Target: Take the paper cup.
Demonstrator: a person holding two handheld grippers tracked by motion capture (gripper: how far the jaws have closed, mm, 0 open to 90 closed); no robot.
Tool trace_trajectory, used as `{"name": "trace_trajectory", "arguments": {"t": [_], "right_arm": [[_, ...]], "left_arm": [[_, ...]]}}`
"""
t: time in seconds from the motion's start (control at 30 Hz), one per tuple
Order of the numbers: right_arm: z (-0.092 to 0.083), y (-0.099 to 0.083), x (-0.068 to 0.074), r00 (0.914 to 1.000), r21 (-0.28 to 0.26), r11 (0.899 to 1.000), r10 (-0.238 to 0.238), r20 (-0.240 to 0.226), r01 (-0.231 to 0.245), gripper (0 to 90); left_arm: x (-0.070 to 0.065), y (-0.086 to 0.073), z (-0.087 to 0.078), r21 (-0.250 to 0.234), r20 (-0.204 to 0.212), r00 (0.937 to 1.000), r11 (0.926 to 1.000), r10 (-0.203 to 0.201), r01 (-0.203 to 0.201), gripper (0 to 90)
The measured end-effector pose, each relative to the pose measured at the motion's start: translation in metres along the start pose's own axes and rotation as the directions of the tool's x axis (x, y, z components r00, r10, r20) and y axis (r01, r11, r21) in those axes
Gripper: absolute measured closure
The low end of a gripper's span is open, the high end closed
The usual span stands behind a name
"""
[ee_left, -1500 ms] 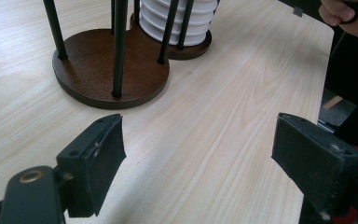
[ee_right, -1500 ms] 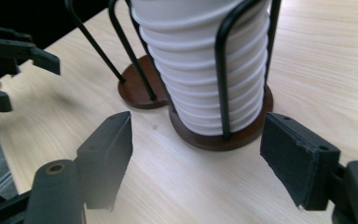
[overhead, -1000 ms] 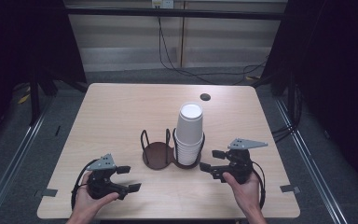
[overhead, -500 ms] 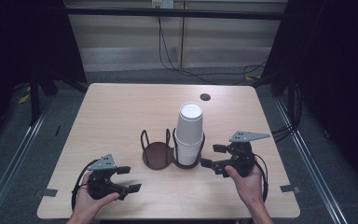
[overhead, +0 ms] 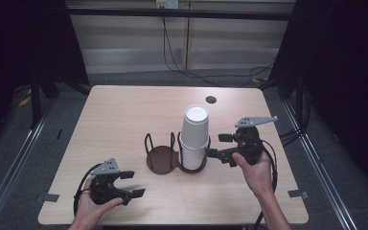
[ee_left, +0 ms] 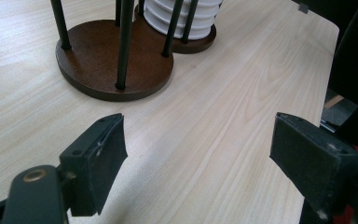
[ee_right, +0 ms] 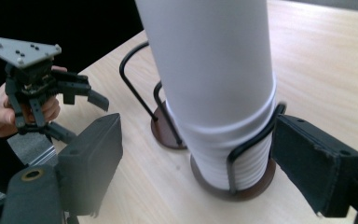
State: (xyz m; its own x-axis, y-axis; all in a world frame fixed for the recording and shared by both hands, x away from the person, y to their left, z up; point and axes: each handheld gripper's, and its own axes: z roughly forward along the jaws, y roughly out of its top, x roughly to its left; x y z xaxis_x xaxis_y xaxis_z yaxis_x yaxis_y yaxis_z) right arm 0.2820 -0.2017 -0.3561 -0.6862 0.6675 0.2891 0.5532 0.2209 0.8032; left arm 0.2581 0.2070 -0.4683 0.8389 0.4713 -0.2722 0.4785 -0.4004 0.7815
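A tall stack of white paper cups [overhead: 195,134] stands in the right ring of a two-place holder [overhead: 162,158] with brown round bases and black wire hoops; the left ring is empty. My right gripper [overhead: 214,145] is raised just right of the stack, open, its jaws pointing at the cups [ee_right: 209,70] and reaching to either side of them without touching. My left gripper [overhead: 136,184] rests in a hand near the table's front left, aimed at the holder [ee_left: 112,65]. Its jaws [ee_left: 196,154] have just been closing a little but stand open with nothing between them.
The light wooden table [overhead: 124,120] has a small dark round hole [overhead: 211,99] near its far edge. Dark floor, metal rails and cables surround the table. In the right gripper view the left gripper [ee_right: 81,116] is seen beyond the holder.
My right gripper has lifted off the table beside the cup stack and sits higher against it. The left hand and gripper have stayed in place.
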Motion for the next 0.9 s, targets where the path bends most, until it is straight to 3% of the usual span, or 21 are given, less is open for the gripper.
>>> {"name": "trace_trajectory", "arguments": {"t": [0.23,0.8,0.9], "right_arm": [[0.007,0.023,0.001,0.9997,0.027,0.999,-0.025,-0.004,0.025,15.2],[0.017,0.051,0.001,0.9994,0.026,0.999,-0.034,-0.007,0.035,14.9],[0.018,0.055,0.003,0.9989,0.046,0.998,-0.047,-0.007,0.047,14.9]], "left_arm": [[0.0,0.0,0.0,0.004,0.006,1.0,1.0,0.001,-0.001,18.1],[0.0,0.0,-0.001,0.002,0.015,0.9999,1.0,0.008,-0.008,20.9],[0.0,0.0,0.0,0.003,0.015,0.9999,1.0,0.009,-0.009,20.9]]}}
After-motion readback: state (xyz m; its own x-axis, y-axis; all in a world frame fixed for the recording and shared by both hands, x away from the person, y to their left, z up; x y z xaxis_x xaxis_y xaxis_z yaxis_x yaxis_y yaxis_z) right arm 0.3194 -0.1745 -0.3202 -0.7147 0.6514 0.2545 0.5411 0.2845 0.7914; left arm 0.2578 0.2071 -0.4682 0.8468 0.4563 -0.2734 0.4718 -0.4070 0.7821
